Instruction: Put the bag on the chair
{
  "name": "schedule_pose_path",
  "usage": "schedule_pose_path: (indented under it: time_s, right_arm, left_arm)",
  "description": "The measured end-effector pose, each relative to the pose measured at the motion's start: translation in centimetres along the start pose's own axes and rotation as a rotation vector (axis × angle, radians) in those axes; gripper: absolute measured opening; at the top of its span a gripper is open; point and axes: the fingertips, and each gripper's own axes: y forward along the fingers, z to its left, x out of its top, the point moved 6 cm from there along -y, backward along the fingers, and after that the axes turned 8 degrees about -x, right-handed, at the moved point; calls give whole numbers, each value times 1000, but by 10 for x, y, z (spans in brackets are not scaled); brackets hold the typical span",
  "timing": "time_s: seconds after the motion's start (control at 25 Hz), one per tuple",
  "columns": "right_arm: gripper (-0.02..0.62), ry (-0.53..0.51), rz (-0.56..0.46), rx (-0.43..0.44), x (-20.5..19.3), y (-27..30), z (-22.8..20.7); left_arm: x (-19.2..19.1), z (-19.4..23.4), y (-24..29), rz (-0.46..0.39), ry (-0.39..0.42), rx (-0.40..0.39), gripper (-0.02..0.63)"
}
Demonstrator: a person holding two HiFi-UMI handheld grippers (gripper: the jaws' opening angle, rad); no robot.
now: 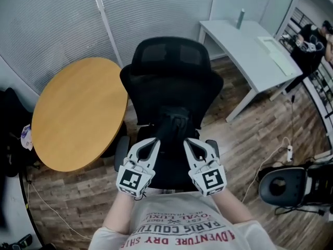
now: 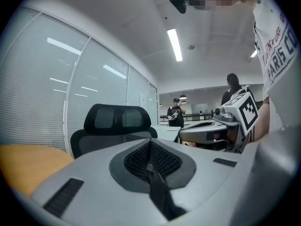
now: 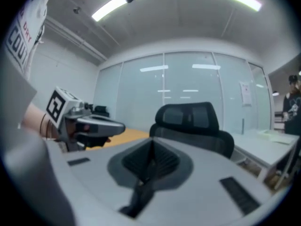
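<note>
Evidently the left gripper is clamped on a black strap. The bag, likely soft and light, hangs between the grippers before the office chair. The right gripper pinches the other strap. These look like the sensible holds.

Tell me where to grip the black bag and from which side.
By its thin straps, one per claw, from the near side: the left claw and right claw each pinch one flat, and the bag hangs between them before the chair.
</note>
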Motion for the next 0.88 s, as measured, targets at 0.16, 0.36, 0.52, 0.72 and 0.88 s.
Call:
schedule_pose_path:
  time_s: [0.16,0.36,0.52,0.72,0.88]
  right_arm:
    - [26,-13,-66,1,21,-9,12]
    - [26,2,-98,-12,38,-14,14]
    - [26,-3,-90,-17,40,-13,11]
    - [26,-13,-70,-13,37,-13,9]
    - [26,-10,-67,-30,37,-15,4]
  left_arm:
    - [21,-7,-19,-33,57,-20,28]
    - [34,-12,-30,-52,90,-33,28]
    - [36,-9,-26,-63,71,-29,28]
    - [41,-10,-20,-78,79,-33,28]
    - [40,-12,-16,-73,71,-37,28]
